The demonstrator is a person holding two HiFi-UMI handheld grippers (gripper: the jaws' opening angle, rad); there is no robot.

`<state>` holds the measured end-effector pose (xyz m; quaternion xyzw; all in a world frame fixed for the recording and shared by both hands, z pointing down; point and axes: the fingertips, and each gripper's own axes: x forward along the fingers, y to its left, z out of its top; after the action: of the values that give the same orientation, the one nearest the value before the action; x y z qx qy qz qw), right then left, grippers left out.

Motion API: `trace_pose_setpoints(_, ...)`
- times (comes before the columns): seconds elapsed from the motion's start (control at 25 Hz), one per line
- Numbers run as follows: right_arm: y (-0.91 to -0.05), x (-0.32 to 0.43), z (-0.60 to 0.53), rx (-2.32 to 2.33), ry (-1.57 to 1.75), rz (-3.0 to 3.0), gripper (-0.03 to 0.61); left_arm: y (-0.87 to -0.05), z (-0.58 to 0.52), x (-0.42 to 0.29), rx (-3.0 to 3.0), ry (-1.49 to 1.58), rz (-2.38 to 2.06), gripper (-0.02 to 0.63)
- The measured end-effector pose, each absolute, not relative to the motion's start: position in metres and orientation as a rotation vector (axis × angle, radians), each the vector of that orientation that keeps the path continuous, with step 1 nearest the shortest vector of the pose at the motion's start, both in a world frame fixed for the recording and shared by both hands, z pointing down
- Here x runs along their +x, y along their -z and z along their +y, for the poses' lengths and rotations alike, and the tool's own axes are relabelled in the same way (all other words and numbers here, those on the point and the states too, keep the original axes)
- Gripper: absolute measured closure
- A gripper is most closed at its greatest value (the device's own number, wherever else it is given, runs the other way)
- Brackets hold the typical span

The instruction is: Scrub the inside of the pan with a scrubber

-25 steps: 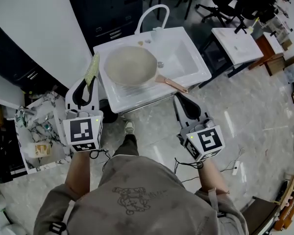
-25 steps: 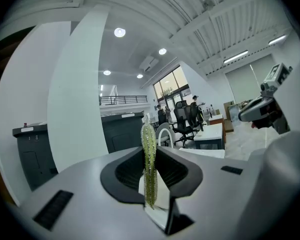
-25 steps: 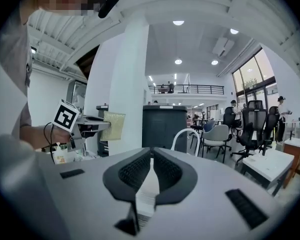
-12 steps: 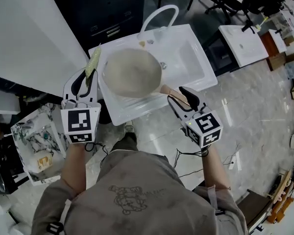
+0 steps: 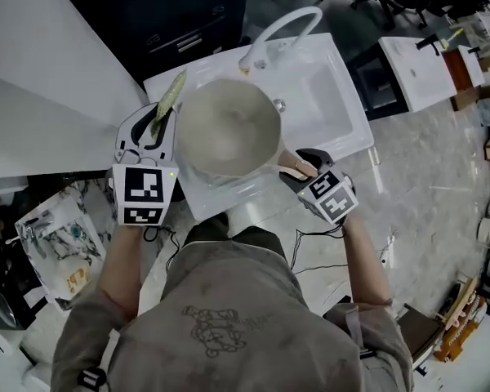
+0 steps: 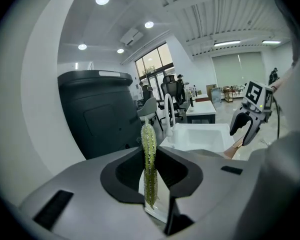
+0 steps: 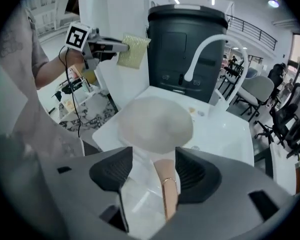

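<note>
Pale, round pan [image 5: 229, 129] with copper-pink handle [image 7: 166, 184]; thin yellow-green scrubber [image 5: 168, 100]

In the head view the right gripper [image 5: 305, 160], whose fingers have just been opening around the pan handle [image 5: 297, 167], hides most of that handle from us. In the right gripper view the pan [image 7: 155, 124] looks blurred to us. We lose the lower end of the scrubber [image 6: 148, 144] between the fingers of the left gripper [image 6: 151, 176].

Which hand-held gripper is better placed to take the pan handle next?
Right. The right hand-held gripper, jaws just opening, straddles the pan handle without gripping; the left hand-held gripper is shut on the scrubber.
</note>
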<state>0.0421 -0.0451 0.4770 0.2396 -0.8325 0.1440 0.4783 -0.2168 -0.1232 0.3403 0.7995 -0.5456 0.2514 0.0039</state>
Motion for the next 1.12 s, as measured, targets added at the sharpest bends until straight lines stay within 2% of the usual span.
trace_pose_setpoints(0.52, -0.568, 0.076, -0.052, 0.423, -0.4, -1.81, 0.324, -0.444, -0.159, -0.208, 2.463, -1.161, -1.499, 0.534)
trace_pose_setpoints(0.84, -0.588, 0.077, -0.052, 0.316, -0.422, -1.827, 0.325, -0.496, -0.186, -0.188, 2.475, -1.661, -1.433, 0.534)
trace_pose_setpoints(1.12, -0.59, 0.075, -0.051, 0.215, -0.41, -1.868, 0.344, -0.526, -0.204, -0.156, 2.529, -1.88, -1.265, 0.534)
